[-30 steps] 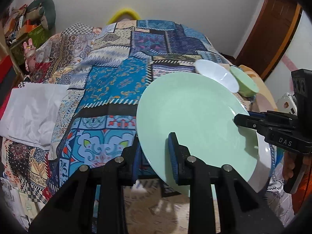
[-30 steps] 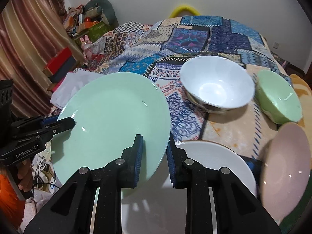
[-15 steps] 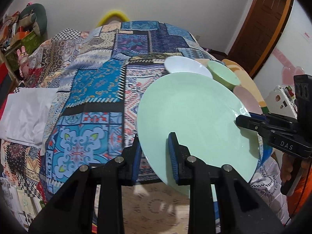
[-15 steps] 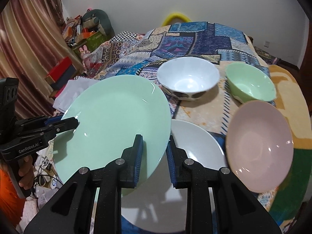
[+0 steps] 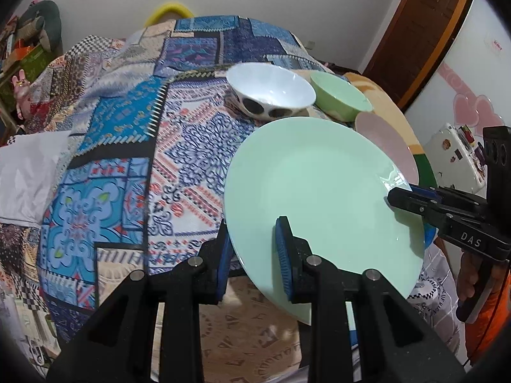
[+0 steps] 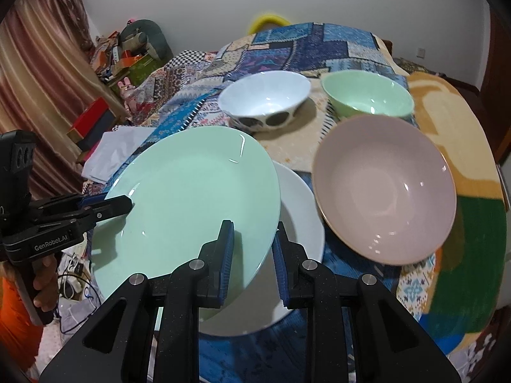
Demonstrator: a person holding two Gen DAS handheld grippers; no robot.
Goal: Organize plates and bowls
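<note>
Tongs point(image 5: 255, 255) clamped on green plate point(image 5: 319, 191)

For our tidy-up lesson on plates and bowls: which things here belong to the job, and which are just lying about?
Belongs:
green plate, held by both grippers
white plate
pink bowl
white bowl
green bowl

Lying about:
patchwork cloth
white paper
yellow ring

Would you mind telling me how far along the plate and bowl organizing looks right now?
Nothing looks stacked yet. In hand: the left hand-held gripper and right hand-held gripper both clamp the green plate, held above the white plate. Left: the pink bowl, green bowl and white bowl sit separately.
</note>
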